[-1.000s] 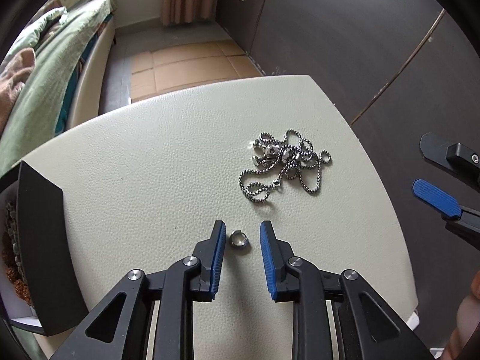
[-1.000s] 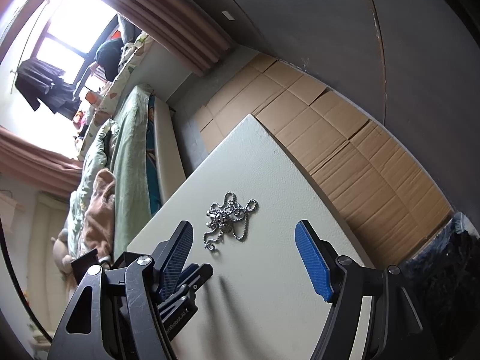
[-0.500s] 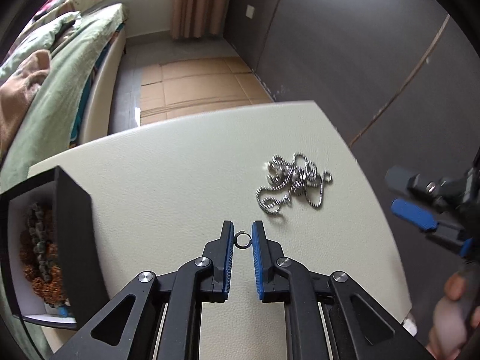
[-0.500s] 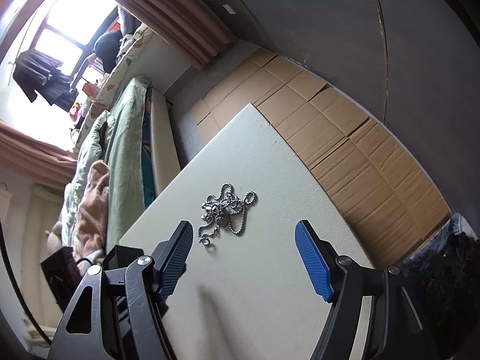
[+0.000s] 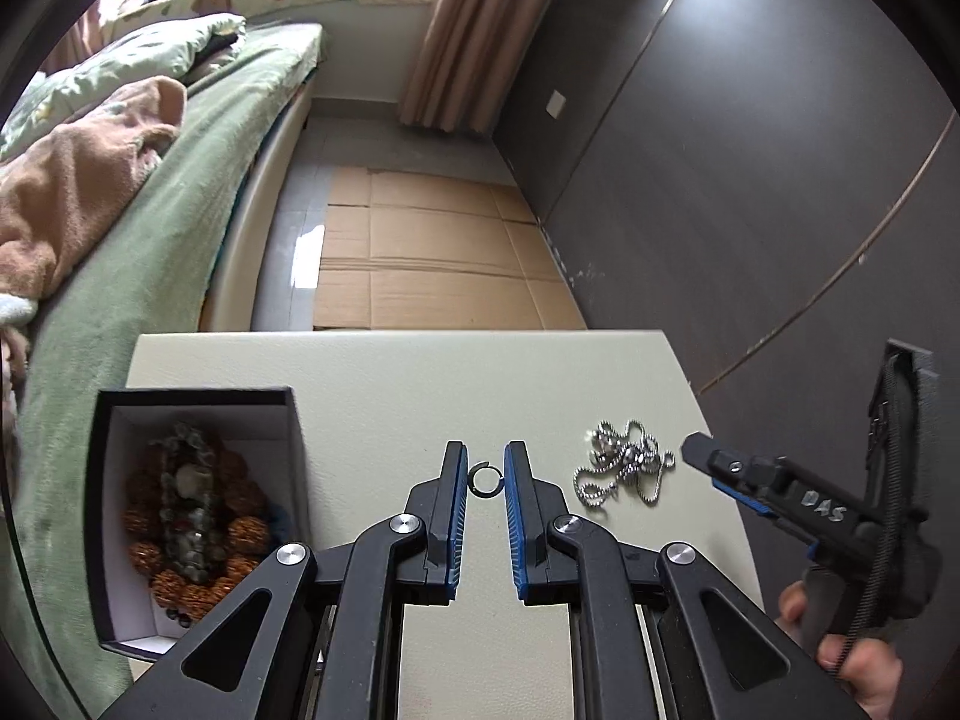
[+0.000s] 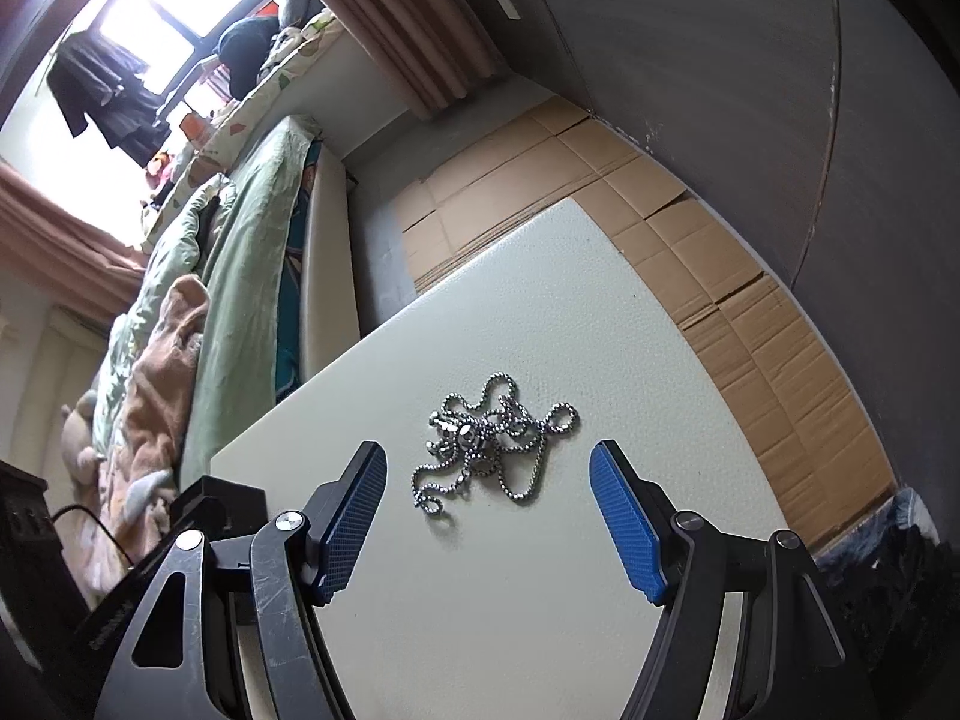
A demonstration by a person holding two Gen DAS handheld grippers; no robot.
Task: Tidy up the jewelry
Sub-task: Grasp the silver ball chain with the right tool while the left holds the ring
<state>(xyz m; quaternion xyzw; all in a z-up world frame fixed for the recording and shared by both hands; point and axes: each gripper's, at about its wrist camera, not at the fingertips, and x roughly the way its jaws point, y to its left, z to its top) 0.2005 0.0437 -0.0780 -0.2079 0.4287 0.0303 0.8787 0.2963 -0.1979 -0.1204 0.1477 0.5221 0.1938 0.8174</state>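
Note:
My left gripper (image 5: 485,471) is shut on a small silver ring (image 5: 485,479), held above the cream table (image 5: 420,384). A black box (image 5: 198,402) with a white inside stands on the table's left part and holds beaded bracelets (image 5: 192,516). A tangled silver chain necklace (image 5: 624,468) lies on the table to the right of the left gripper. In the right wrist view the necklace (image 6: 492,450) lies just ahead of my right gripper (image 6: 489,492), which is open wide and empty. The right gripper also shows at the right of the left wrist view (image 5: 750,480).
A bed with green bedding (image 5: 150,210) runs along the left of the table. Flattened cardboard (image 5: 420,258) covers the floor beyond the table. A dark wall (image 5: 750,150) stands to the right. The table's right edge (image 6: 708,372) is close to the necklace.
My left gripper closed on the ring and lifted it off the table, drawing back so the box came into view. My right gripper moved closer to the necklace.

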